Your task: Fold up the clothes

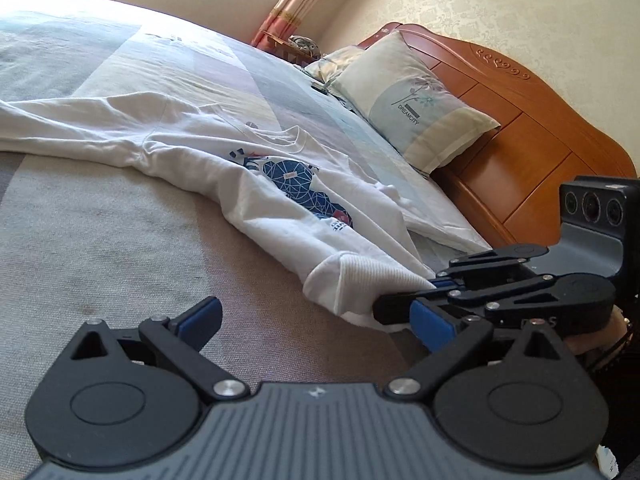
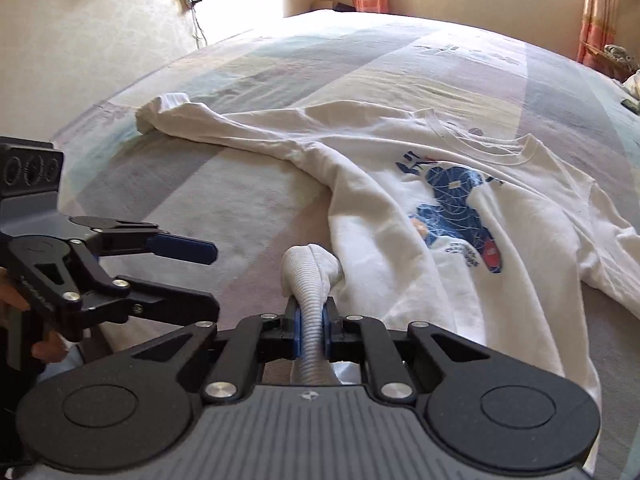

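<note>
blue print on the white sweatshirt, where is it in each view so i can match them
Left wrist view: the blue print sits just left of centre, on the white sweatshirt.
Right wrist view: the blue print lies right of centre, beyond the right gripper, which is shut on the ribbed hem.
Shared landmark: the sweatshirt's neckline, just beyond the print.

Both grippers share one build: grey ribbed housing, black linkage arms, silver pivot screws, blue finger pads. Left gripper [image 1: 316,320] and right gripper [image 2: 311,320] each carry a grey block with three round lenses above the linkage.
</note>
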Demonstrator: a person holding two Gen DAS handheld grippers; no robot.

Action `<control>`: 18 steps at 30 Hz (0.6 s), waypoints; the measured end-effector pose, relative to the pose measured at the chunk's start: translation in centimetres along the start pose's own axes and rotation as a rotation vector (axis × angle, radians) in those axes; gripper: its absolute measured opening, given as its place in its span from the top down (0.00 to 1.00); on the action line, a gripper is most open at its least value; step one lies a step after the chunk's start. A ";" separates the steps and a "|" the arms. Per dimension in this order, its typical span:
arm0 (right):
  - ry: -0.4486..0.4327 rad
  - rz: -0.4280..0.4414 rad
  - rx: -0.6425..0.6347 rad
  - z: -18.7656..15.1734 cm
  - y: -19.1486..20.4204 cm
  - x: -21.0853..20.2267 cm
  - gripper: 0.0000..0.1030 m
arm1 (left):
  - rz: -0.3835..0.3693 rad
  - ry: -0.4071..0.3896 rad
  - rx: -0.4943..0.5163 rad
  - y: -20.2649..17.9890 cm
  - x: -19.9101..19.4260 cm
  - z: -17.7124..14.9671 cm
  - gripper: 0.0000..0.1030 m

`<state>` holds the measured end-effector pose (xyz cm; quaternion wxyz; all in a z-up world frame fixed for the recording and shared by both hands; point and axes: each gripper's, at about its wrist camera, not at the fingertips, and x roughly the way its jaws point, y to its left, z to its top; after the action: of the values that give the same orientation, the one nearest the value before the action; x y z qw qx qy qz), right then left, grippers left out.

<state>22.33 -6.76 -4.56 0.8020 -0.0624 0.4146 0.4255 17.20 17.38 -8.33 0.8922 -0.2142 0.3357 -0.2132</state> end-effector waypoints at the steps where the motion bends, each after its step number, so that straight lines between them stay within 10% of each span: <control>1: -0.004 0.065 0.010 -0.1 0.4 -0.1 0.85 | -0.007 -0.004 -0.004 0.0 -0.3 0.0 0.02; 13: -0.168 0.040 0.232 -6.7 -3.6 -8.0 0.45 | -0.044 0.076 -0.162 2.3 2.9 -2.2 0.03; 18: -0.229 -0.034 0.365 -12.0 -6.0 -11.9 0.39 | -0.178 0.098 -0.323 2.8 2.2 -4.0 0.03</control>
<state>15.96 -23.47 -5.31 0.8489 0.1254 0.3899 0.3342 16.62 17.54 -13.63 0.8064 -0.3730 0.3882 -0.2446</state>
